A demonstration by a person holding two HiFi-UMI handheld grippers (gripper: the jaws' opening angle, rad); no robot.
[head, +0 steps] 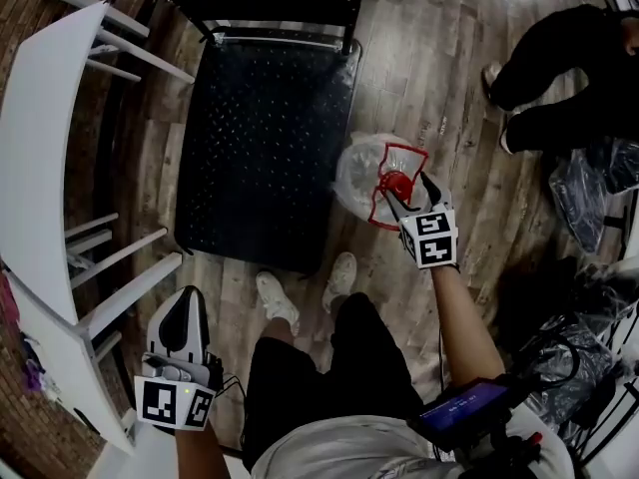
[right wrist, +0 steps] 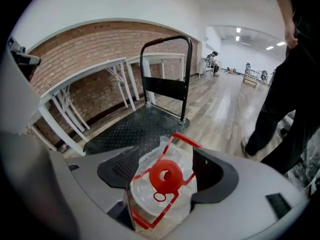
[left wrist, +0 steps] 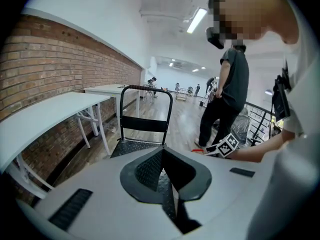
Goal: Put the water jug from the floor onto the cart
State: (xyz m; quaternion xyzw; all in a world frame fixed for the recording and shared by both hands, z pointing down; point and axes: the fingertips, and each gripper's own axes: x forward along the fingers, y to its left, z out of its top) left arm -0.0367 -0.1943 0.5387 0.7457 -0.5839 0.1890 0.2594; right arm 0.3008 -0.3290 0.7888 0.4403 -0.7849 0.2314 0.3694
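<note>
The water jug (head: 361,171) is clear plastic with a red cap (right wrist: 165,176) and a red handle frame. It stands on the wood floor just right of the cart (head: 260,138), a black studded platform with a black push handle (head: 280,8). My right gripper (head: 411,196) hangs over the jug's top, open. In the right gripper view (right wrist: 165,149) the cap lies between the jaws, and the pads are clear of it. My left gripper (head: 188,302) is low at the left, away from jug and cart. Its jaws (left wrist: 163,154) meet at the tips, with nothing between them.
White tables (head: 40,148) on slanted legs line the brick wall left of the cart. A person in black (head: 559,78) stands at the far right. Plastic bags and cables (head: 589,198) lie near them. My own shoes (head: 275,299) are just below the cart's near edge.
</note>
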